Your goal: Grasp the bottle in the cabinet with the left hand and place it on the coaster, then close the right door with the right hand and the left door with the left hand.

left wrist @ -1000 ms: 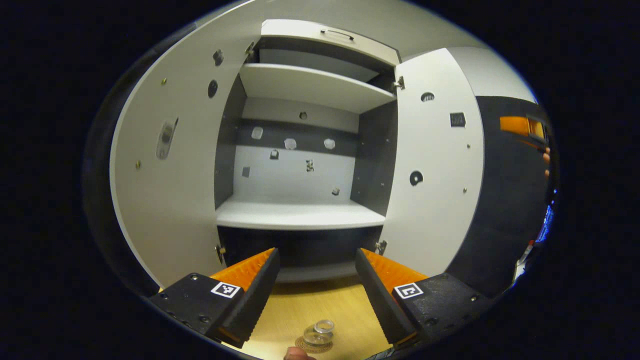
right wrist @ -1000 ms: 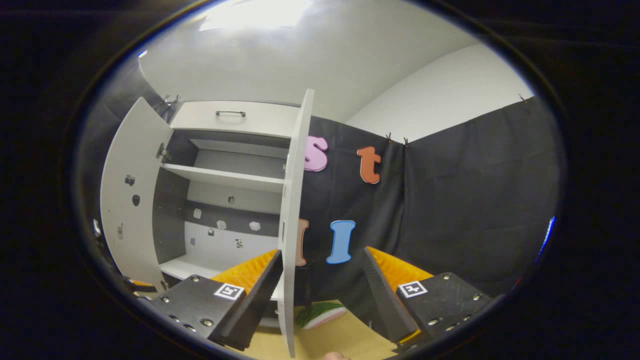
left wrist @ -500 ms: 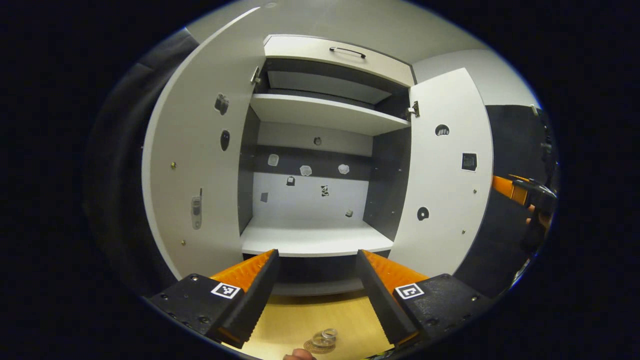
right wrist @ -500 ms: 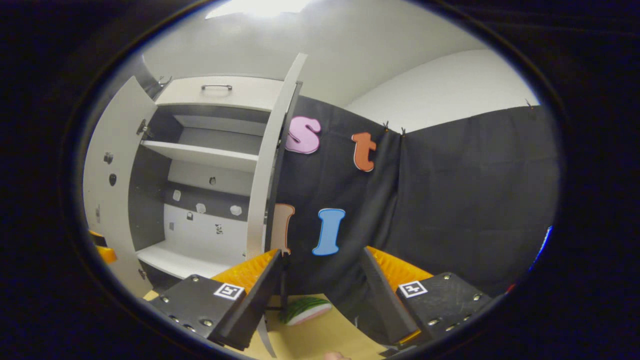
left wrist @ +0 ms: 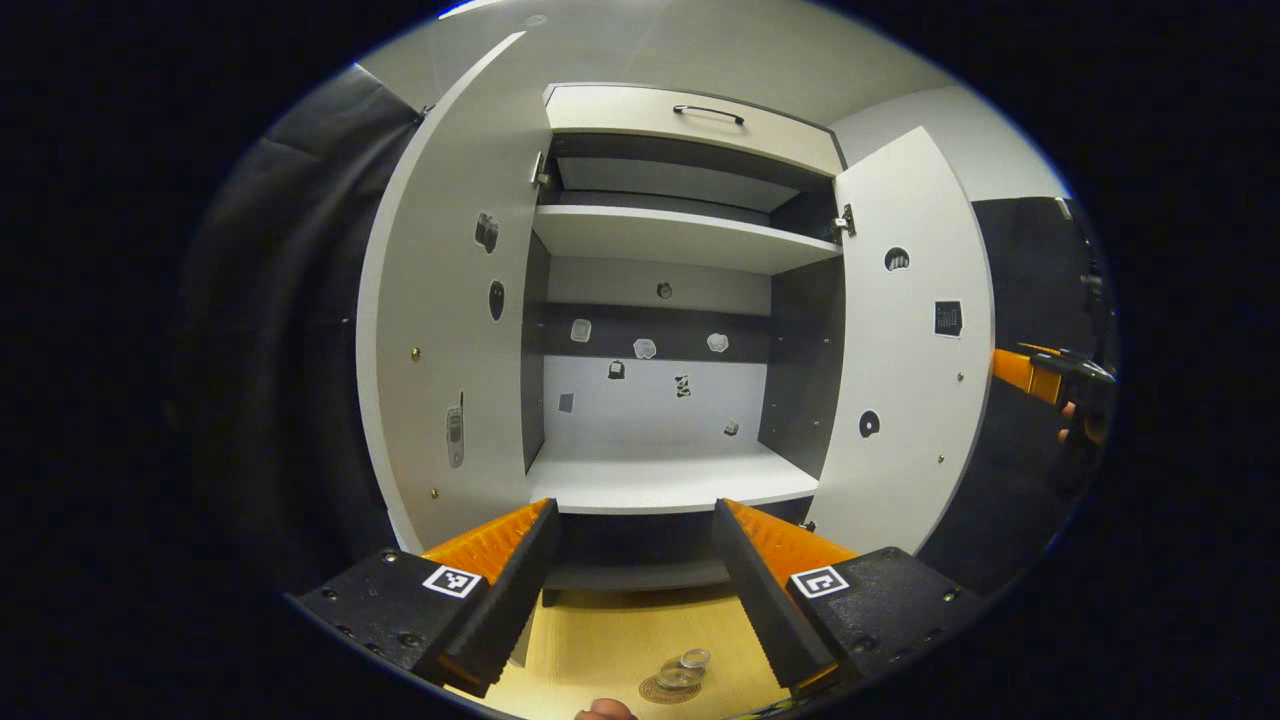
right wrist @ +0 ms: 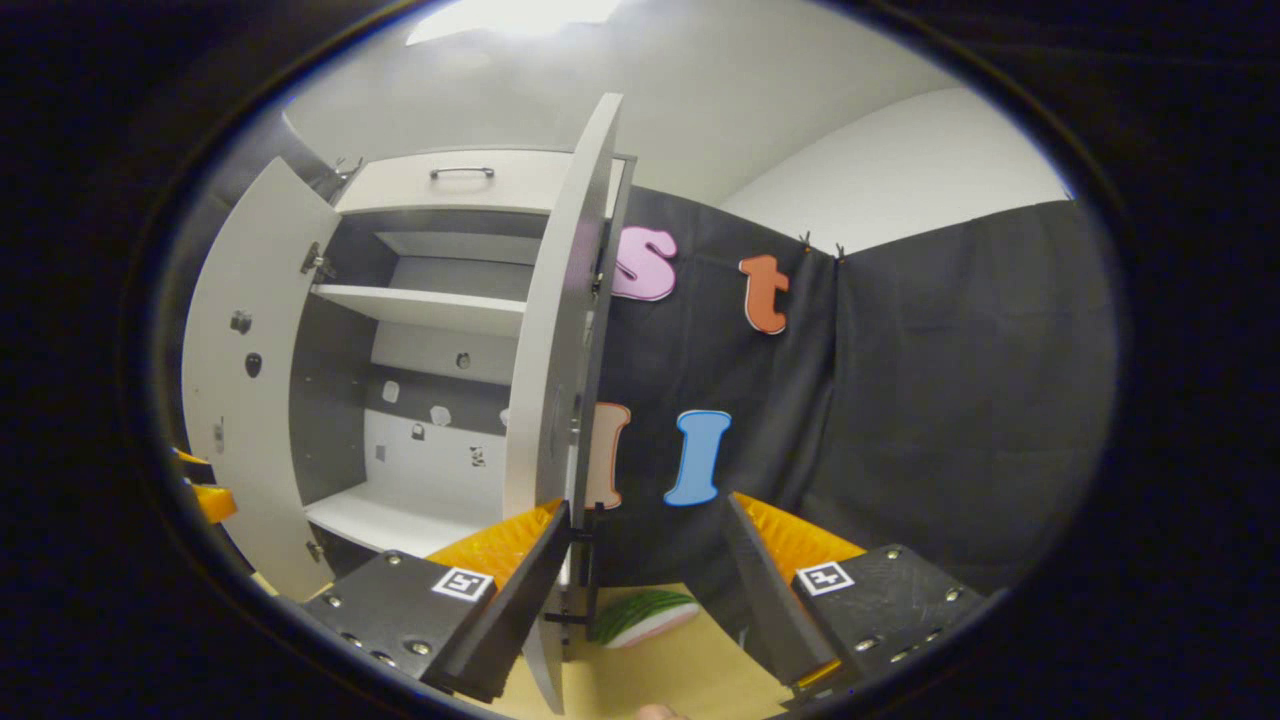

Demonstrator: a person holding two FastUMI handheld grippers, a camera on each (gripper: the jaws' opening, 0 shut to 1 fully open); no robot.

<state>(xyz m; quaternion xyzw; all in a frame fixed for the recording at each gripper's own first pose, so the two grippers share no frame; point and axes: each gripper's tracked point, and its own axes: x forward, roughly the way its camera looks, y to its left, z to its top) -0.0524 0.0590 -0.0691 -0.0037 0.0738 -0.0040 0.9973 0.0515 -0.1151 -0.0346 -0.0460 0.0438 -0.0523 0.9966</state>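
The small clear bottle [left wrist: 684,667] stands on the round coaster [left wrist: 655,691] on the wooden tabletop, just below and between my left gripper's fingers. My left gripper [left wrist: 635,515] is open and empty, facing the open cabinet [left wrist: 660,480], whose shelves are bare. The left door [left wrist: 450,330] and the right door [left wrist: 905,360] both stand wide open. My right gripper [right wrist: 650,510] is open and empty beside the right door [right wrist: 555,380], seen edge-on, with the door's edge just above its left finger [right wrist: 520,590]. It also shows past that door, as the right gripper [left wrist: 1045,378] in a hand.
A watermelon-slice toy [right wrist: 640,618] lies on the wooden table [right wrist: 690,670] behind the right door. Black cloth hangs to the right of the cabinet. A top drawer with a handle [left wrist: 708,112] is closed. The left gripper [right wrist: 205,497] peeks in at the left.
My left gripper has backed away from the cabinet and swung left, so the cabinet looks smaller. My right gripper has shifted beside the right door's edge. Both doors stay open.
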